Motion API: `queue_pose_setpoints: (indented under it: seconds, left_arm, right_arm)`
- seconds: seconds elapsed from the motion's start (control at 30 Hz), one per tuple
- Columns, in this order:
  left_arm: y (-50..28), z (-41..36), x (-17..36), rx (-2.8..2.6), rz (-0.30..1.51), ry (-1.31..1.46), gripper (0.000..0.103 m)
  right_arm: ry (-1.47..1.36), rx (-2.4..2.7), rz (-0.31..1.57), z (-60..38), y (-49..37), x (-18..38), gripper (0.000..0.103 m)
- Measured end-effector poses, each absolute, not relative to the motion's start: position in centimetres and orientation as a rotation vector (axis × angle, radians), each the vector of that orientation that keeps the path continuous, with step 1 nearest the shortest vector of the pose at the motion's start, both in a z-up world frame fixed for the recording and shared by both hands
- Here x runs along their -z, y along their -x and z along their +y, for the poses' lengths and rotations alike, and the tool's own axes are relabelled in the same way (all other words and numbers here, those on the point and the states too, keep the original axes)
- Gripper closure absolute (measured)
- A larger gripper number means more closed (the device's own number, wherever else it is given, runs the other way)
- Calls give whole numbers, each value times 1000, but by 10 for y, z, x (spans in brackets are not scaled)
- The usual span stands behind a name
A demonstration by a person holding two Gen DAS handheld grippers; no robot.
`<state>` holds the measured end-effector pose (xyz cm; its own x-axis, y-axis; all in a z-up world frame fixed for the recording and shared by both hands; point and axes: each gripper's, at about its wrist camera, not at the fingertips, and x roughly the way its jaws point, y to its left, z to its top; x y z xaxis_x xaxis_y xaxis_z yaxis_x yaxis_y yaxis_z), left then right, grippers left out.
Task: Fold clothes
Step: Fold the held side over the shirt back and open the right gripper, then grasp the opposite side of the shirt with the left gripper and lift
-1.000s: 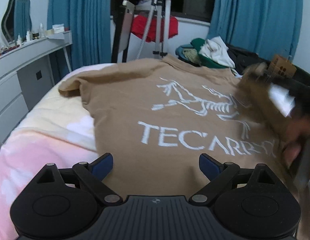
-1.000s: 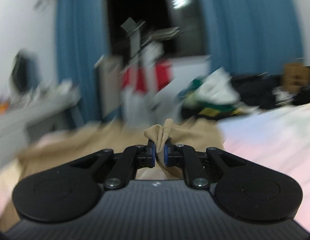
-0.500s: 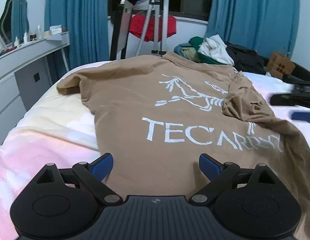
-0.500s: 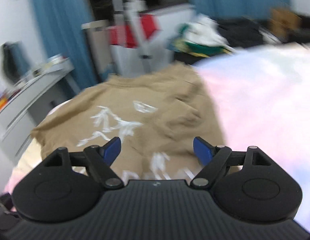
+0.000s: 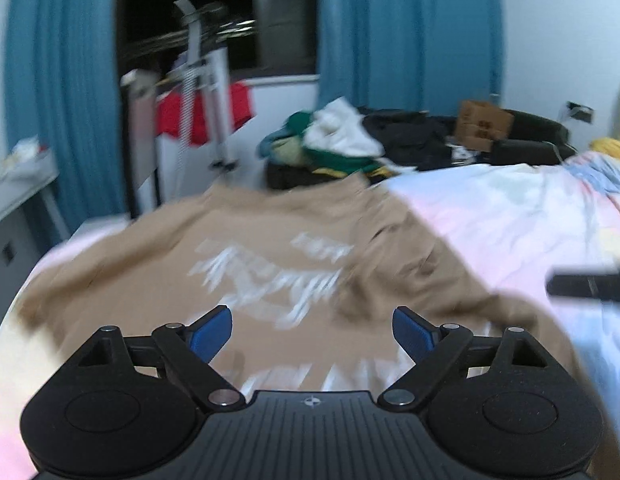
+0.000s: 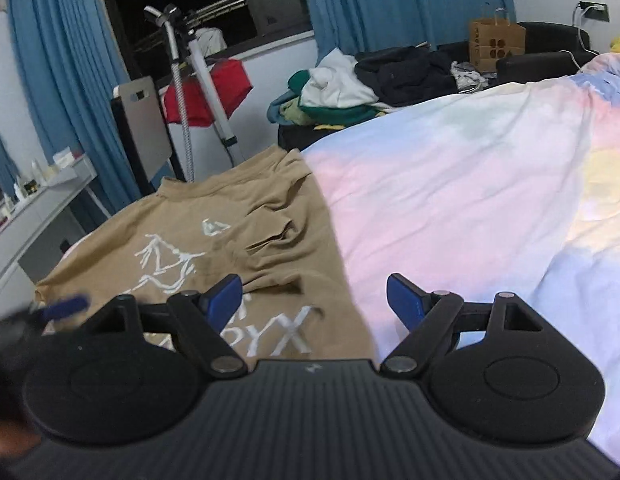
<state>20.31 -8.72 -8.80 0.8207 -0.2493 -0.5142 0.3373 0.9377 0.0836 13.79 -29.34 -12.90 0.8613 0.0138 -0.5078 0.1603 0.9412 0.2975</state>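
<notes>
Since a second ago, my right tongs [image 6: 314, 298] have let go of the sleeve and pulled back; now both tongs stand wide and hold nothing. From left to right: the white dresser [image 6: 49, 204], then the one brown T-shirt [image 6: 229, 216] lying print-up on the bed [image 6: 450, 184], its right sleeve folded in and a little crumpled. My left tongs [image 5: 312, 334] hover over the print, and this view is blurred. For the next fold, I think I should take the left sleeve at its edge and lay it flat over the print, without wrinkles. I count one shirt, two tongs, one clothes pile [image 6: 334, 96] behind the bed.
</notes>
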Motion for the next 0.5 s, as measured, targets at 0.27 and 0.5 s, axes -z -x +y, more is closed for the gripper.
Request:
queue_pose_setpoints:
  seconds: [0.27,0.5]
  left_arm:
    - [-293,-186,113,415,613,-247,41]
    - [-321,-193,128,390,675,-223,96]
  right_arm:
    - [-502,148,516,-342,-141,139,22]
    - [-605,162,541,-363,-145,154,22]
